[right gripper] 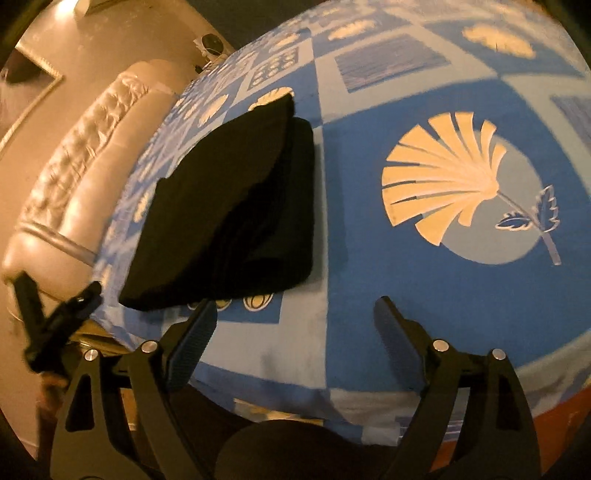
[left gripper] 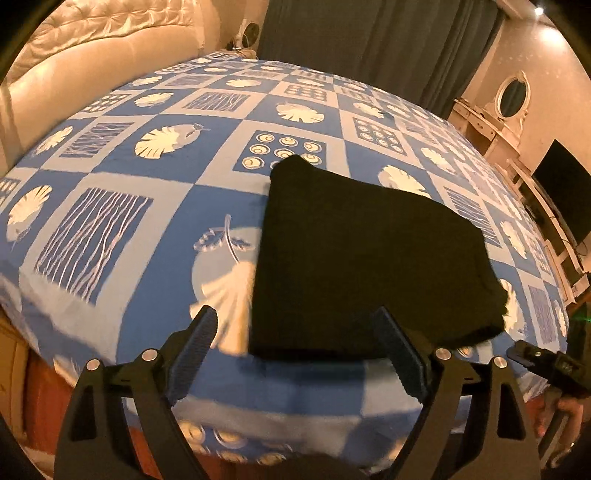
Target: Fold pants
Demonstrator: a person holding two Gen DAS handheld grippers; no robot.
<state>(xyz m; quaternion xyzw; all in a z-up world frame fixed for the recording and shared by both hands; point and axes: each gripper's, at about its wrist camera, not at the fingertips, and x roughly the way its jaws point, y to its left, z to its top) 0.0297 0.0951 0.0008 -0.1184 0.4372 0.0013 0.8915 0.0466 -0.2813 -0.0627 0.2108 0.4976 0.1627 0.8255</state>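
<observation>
The black pants lie folded into a compact stack on the blue patterned bedsheet. My left gripper is open and empty, hovering just in front of the stack's near edge. In the right wrist view the pants lie to the left, layered edges showing. My right gripper is open and empty, above the sheet to the right of the stack. The right gripper also shows at the right edge of the left wrist view, and the left gripper shows at the left edge of the right wrist view.
A cream tufted headboard borders the bed at the back left. Dark curtains hang behind. A white dresser with an oval mirror and a dark screen stand at the right. The bed's front edge is below my grippers.
</observation>
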